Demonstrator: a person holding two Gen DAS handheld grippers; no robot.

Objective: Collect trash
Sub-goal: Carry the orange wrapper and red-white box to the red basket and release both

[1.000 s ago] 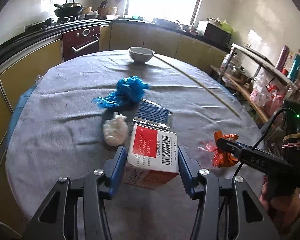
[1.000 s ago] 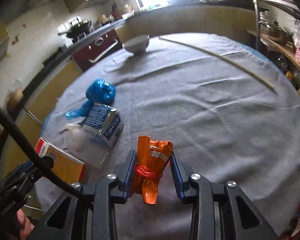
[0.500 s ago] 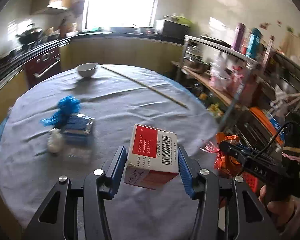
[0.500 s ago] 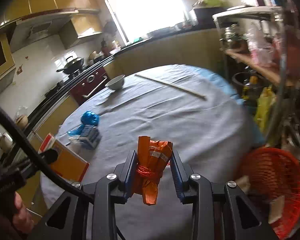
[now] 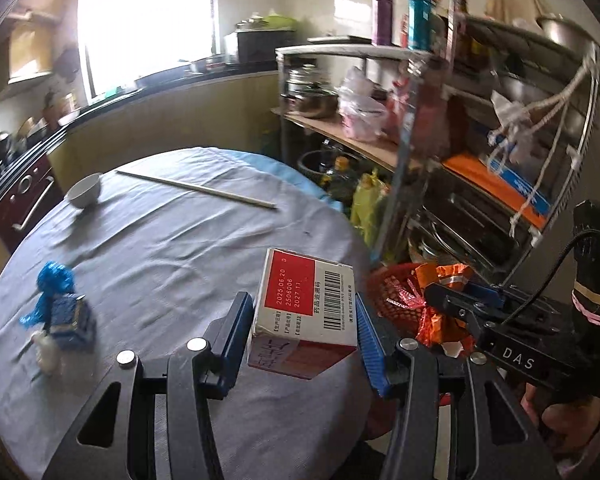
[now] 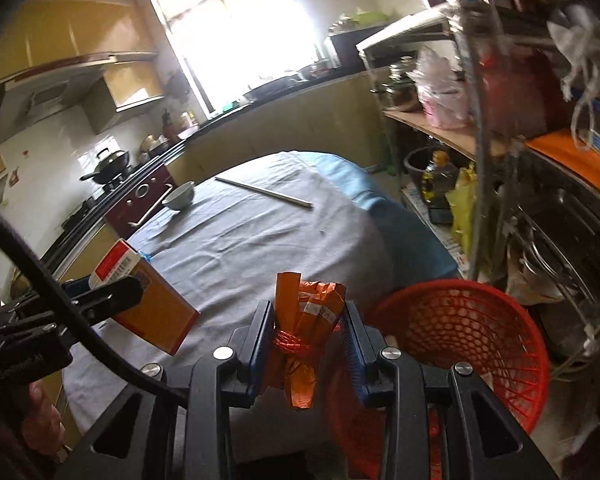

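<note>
Honestly, the left hand-held gripper (image 5: 304, 340) is pinching the red-and-white box (image 5: 306, 312) over the tabletop (image 5: 172, 256) edge, short of the red basket (image 6: 460, 332), so letting go now is risking a floor drop. Right hand-held gripper (image 6: 306, 344) is clamping the orange wrapper bundle (image 6: 304, 328) beside the basket rim, both angling downward.

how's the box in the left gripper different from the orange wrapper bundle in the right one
The box is rigid, flat-sided, red and white with a barcode; the wrapper bundle is crumpled orange foil tied with red string. The box spreads the left gripper wider than the bundle does the right gripper. Both are clamped, lifted off the table.
</note>
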